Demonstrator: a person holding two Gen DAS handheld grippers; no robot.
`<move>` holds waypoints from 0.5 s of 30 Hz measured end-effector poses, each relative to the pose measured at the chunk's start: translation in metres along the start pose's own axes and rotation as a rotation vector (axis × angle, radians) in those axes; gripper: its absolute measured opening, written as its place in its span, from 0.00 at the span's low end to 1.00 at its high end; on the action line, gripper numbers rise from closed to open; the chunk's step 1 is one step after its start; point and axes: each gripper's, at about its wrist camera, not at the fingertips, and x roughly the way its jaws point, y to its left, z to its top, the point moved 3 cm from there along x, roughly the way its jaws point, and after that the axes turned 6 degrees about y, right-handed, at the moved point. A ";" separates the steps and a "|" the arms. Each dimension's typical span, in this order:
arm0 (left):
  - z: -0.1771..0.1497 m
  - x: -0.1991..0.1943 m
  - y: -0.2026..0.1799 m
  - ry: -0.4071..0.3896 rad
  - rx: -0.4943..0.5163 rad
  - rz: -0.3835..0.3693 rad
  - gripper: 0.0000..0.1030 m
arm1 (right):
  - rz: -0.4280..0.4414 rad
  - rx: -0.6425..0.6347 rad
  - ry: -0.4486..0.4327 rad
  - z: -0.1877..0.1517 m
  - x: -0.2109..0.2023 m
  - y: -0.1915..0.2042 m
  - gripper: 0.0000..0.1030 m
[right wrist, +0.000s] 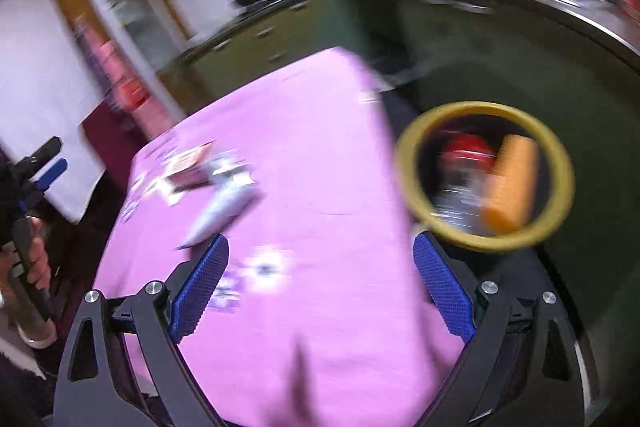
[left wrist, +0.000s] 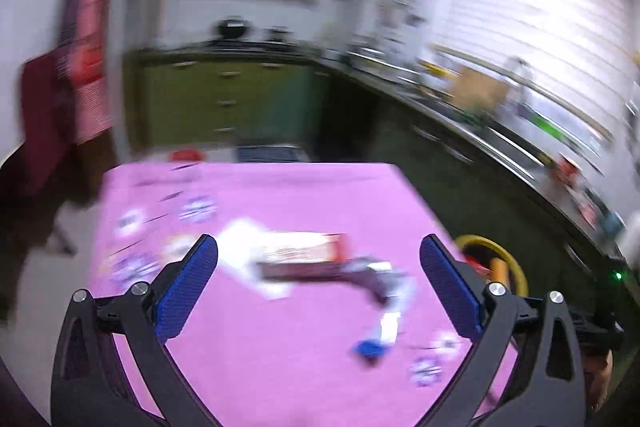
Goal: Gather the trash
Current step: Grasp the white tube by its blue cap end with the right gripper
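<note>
Both views are motion-blurred. Trash lies on a pink tablecloth (left wrist: 280, 355): a red-and-white box (left wrist: 300, 253) on white paper (left wrist: 236, 247), a crumpled silvery wrapper (left wrist: 380, 277) and a blue scrap (left wrist: 370, 349). My left gripper (left wrist: 318, 281) is open and empty, above the cloth just short of the box. My right gripper (right wrist: 320, 281) is open and empty over the cloth's near right part; the box (right wrist: 188, 167) and the wrapper (right wrist: 224, 205) lie to its upper left. A yellow-rimmed bin (right wrist: 408, 155) beside the table holds an orange roll (right wrist: 510, 183) and a red-topped item (right wrist: 464, 155).
The bin also shows in the left wrist view (left wrist: 516, 267), right of the table. Green kitchen cabinets (left wrist: 224, 99) and a cluttered counter (left wrist: 480, 99) run behind and to the right. The other hand-held gripper (right wrist: 40, 163) shows at the left of the right wrist view.
</note>
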 end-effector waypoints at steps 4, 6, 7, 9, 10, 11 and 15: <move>-0.018 -0.007 0.050 0.017 -0.110 0.049 0.94 | 0.058 -0.062 0.074 0.011 0.048 0.058 0.90; -0.026 -0.007 0.063 0.033 -0.110 0.072 0.94 | 0.053 -0.082 0.109 0.014 0.072 0.076 0.90; -0.029 -0.004 0.067 0.040 -0.104 0.080 0.94 | 0.043 -0.086 0.124 0.015 0.081 0.083 0.90; -0.033 -0.005 0.073 0.049 -0.100 0.076 0.94 | 0.000 -0.113 0.157 0.016 0.103 0.103 0.90; -0.034 -0.005 0.073 0.053 -0.099 0.067 0.94 | -0.027 -0.123 0.166 0.018 0.112 0.111 0.90; -0.036 -0.004 0.075 0.058 -0.097 0.054 0.94 | -0.050 -0.131 0.169 0.019 0.118 0.116 0.90; -0.037 0.005 0.079 0.079 -0.082 0.029 0.94 | -0.138 -0.138 0.199 0.022 0.146 0.132 0.89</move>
